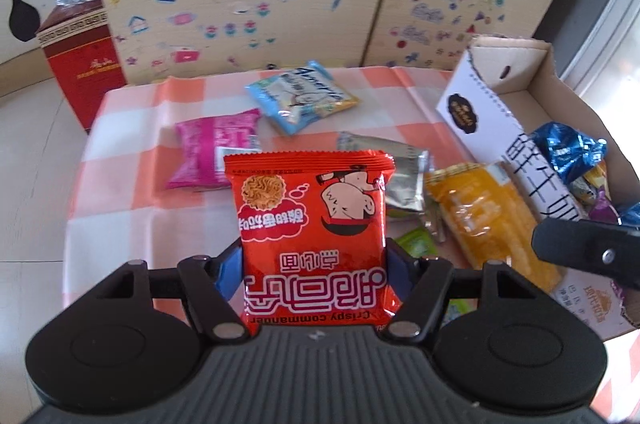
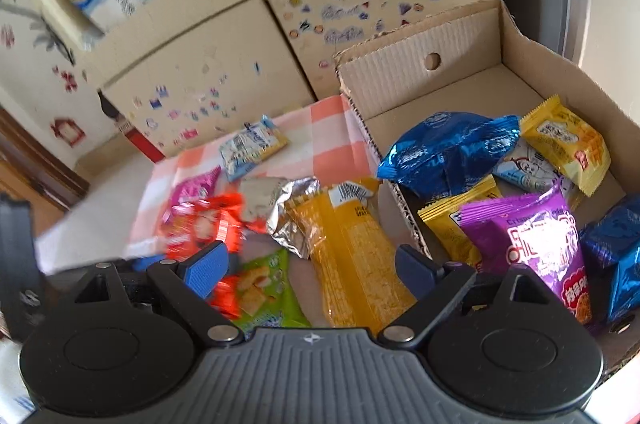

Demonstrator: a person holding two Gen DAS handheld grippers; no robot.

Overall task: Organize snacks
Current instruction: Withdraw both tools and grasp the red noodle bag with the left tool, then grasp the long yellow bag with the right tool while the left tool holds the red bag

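Red crinkly foil noodle-snack packet (image 1: 312, 232) rides pinched in the left tool (image 1: 314, 264), above the checked surface (image 1: 120, 192); light, crushable, slippery, so grip the sealed edge. Right tool (image 2: 312, 264) gapes empty.

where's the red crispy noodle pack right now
The red noodle pack is clamped upright in the left gripper, centre of the left wrist view, above the checked cloth, left of the long orange packet.
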